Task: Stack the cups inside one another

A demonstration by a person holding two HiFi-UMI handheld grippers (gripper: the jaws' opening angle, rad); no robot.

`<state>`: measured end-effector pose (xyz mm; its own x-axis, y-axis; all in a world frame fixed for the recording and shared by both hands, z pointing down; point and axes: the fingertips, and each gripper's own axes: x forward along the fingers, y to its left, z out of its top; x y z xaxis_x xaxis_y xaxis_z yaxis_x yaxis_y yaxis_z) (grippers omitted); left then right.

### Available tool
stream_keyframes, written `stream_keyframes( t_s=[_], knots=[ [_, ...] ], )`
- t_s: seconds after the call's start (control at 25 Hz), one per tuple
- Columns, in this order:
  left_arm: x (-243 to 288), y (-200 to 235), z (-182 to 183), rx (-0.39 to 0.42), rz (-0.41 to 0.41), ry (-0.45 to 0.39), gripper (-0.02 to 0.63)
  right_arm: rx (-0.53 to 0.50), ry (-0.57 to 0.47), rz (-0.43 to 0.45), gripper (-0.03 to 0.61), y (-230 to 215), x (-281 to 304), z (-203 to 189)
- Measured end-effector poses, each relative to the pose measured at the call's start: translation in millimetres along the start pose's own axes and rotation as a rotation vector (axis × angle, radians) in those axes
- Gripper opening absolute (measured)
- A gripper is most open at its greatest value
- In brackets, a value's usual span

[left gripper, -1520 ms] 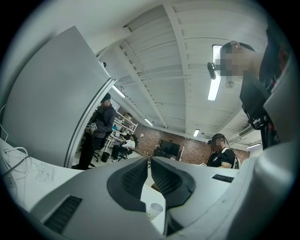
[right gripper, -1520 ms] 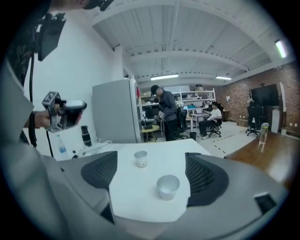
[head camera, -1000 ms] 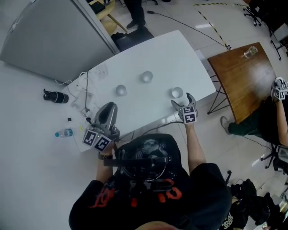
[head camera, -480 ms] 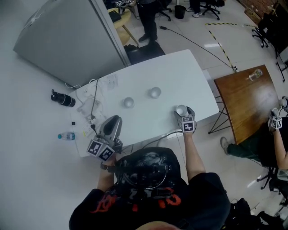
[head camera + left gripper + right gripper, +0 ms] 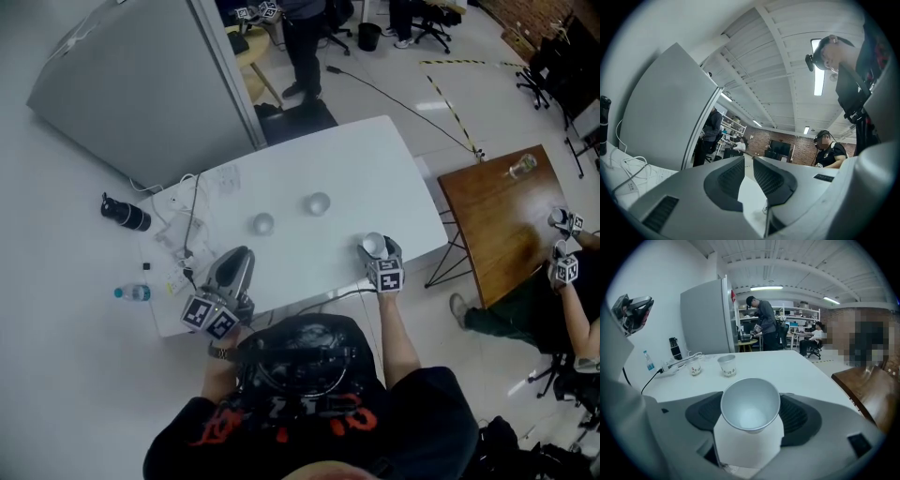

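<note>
- Three small white tapered paper cups stand on the white table (image 5: pixel 375 150). The nearest cup (image 5: pixel 373 246) is at the table's 5 o'clock edge. The middle cup (image 5: pixel 317 202) and the left cup (image 5: pixel 262 223) lie toward its 10 o'clock, and all three are well apart.
- A second ago the right claw (image 5: pixel 750 417) stood wide open just at 5 o'clock of the nearest cup. Its jaws have just been closing, and the pads now press the cup's sides, clamped on it.
- I judge the first pick-up made. Nothing is nested yet, and carrying this cup over another is what remains.
- Only the right gripper view shows that grip and the cup's empty inside. Only the head view shows how the cups are spaced.
- The left claw (image 5: pixel 746 174) is at the table's 7 o'clock corner, its jaws a narrow slit apart with nothing between them. Its view looks level across the room.
</note>
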<state>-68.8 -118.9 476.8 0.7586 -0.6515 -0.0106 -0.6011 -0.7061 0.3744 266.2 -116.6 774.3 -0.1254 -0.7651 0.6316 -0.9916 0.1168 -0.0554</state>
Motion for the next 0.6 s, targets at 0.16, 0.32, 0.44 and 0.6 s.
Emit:
stream_keyframes(
  t_s=[0.16, 0.32, 0.44, 0.6],
  knots=[
    [3, 4, 0, -0.008, -0.005, -0.002, 0.061, 0.008, -0.056, -0.014, 0.382, 5, -27, 23],
    [4, 6, -2, -0.010, -0.010, 0.004, 0.061, -0.019, -0.113, -0.005, 0.382, 15, -53, 55],
    [4, 4, -4, -0.014, -0.019, 0.004, 0.061, -0.065, -0.161, -0.001, 0.382, 24, -70, 82],
    [6, 2, -2, -0.017, -0.026, -0.003, 0.061, -0.113, -0.253, 0.011, 0.382, 38, -88, 127]
  ],
)
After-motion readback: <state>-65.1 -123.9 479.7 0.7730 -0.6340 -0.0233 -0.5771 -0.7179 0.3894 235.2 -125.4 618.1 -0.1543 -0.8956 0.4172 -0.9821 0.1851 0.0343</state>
